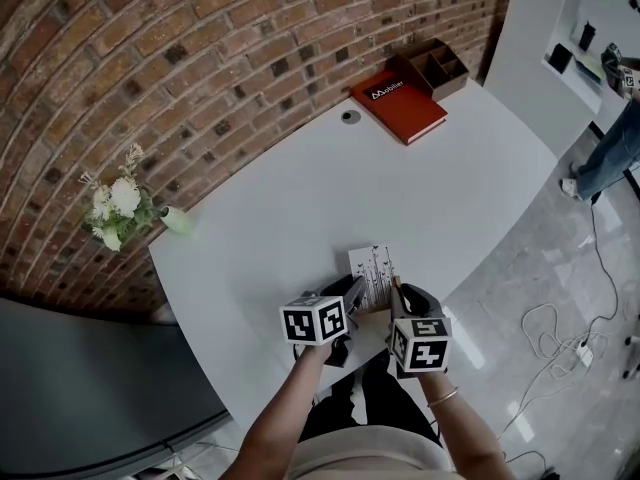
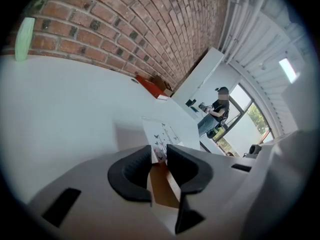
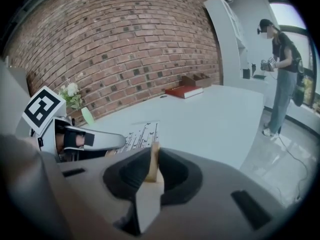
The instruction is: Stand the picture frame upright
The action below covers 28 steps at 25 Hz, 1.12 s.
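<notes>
The picture frame (image 1: 372, 271), white with a print of small dark figures, lies tilted at the near edge of the white table (image 1: 300, 198). My left gripper (image 1: 355, 293) comes at it from the left. In the left gripper view the frame's near corner (image 2: 161, 134) sits between the black pads (image 2: 131, 173), which close against it. My right gripper (image 1: 397, 293) is at the frame's right side. In the right gripper view it (image 3: 152, 166) is shut on a thin wooden edge piece (image 3: 152, 160) of the frame, and the print (image 3: 142, 133) shows beyond.
A red book (image 1: 398, 103) and a wooden organizer (image 1: 435, 65) sit at the table's far right. A vase of white flowers (image 1: 120, 208) stands at the left by the brick wall. A person (image 3: 282, 64) stands on the floor to the right, near loose cables (image 1: 560, 338).
</notes>
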Each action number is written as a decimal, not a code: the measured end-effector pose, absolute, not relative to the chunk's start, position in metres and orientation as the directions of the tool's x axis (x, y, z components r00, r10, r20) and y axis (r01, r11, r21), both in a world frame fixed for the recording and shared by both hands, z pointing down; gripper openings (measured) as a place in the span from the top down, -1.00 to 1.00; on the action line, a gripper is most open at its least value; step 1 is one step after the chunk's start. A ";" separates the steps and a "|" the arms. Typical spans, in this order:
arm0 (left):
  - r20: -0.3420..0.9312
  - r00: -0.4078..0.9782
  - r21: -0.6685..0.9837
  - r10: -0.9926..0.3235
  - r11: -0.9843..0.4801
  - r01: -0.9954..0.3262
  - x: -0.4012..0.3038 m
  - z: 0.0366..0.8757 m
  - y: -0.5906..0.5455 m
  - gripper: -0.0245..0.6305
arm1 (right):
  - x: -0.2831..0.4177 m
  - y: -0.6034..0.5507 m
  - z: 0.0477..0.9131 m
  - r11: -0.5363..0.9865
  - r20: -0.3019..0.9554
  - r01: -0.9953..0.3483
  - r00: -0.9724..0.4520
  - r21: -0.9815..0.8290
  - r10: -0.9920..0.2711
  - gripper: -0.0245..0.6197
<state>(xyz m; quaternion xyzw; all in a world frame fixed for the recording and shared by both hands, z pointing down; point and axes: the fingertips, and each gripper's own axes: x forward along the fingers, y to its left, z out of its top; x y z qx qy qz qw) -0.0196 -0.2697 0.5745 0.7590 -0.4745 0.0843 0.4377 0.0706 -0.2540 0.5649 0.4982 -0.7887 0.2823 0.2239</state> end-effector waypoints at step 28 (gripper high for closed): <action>0.358 0.039 0.336 -0.933 0.090 -0.937 -0.204 0.478 -0.270 0.67 | -0.117 -0.295 0.496 0.748 0.403 -0.646 -0.732 -0.155 -0.549 0.75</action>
